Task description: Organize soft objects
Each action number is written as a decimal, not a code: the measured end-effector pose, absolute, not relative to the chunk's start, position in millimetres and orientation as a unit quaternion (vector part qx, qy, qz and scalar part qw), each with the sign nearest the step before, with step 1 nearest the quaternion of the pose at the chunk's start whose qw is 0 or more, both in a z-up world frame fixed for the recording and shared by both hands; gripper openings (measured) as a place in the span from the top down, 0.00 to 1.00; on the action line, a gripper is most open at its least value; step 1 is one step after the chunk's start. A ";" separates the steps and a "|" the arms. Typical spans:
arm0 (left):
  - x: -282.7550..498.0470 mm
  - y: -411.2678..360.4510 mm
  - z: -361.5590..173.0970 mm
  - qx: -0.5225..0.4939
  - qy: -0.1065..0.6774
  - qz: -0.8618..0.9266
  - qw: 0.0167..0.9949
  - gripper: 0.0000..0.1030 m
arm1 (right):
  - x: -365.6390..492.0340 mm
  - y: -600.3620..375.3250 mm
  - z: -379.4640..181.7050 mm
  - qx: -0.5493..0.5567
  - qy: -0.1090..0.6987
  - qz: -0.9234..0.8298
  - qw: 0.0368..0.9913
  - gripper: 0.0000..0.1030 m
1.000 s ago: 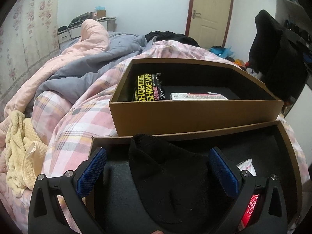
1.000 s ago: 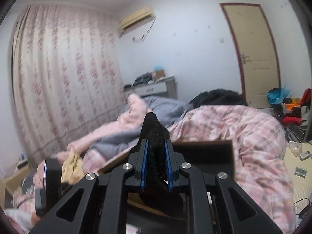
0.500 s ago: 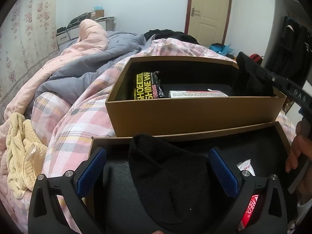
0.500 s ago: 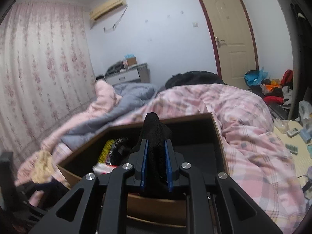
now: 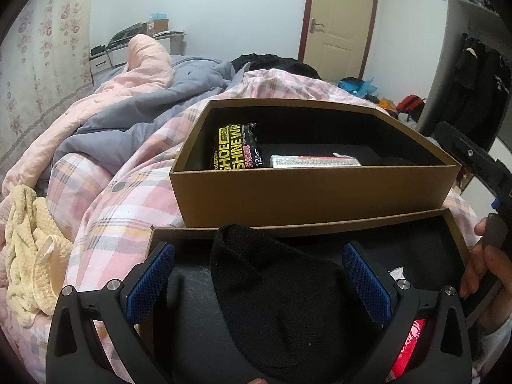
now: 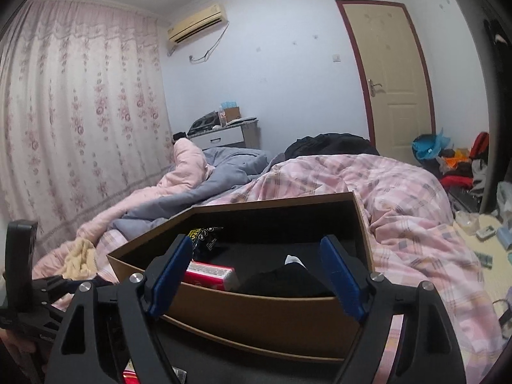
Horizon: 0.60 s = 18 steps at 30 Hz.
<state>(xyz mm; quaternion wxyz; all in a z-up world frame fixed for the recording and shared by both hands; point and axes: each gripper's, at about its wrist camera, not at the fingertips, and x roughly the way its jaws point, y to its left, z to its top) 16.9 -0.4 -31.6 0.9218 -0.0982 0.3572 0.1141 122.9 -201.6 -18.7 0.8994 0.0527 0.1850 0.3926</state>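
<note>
So the right gripper [image 6: 256, 272] is hanging over the brown box [image 6: 256, 313], its jaws having just been opening wide, 1 black sock [image 6: 281, 280] lying inside below them. The left gripper [image 5: 257, 283] is sitting wide around the other black sock [image 5: 278, 294], nearer it, sock running lengthwise between the pads.

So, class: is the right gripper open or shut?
Open: the right gripper has just been opening; its fingers stand apart, the black sock lying in the box.

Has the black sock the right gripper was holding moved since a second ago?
Yes. The right gripper has just been opening, and the black sock now lies down in the brown box.
</note>
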 end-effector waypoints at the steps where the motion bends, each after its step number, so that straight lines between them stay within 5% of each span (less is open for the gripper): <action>1: 17.1 -0.4 -31.5 -0.098 0.357 0.114 0.922 0.00 | 122.9 -199.4 -19.5 0.054 0.189 0.391 0.899 0.19; 18: 20.8 -5.4 -33.9 -0.085 0.366 0.121 0.919 0.00 | 125.2 -209.9 -23.1 0.095 0.202 0.414 0.882 0.04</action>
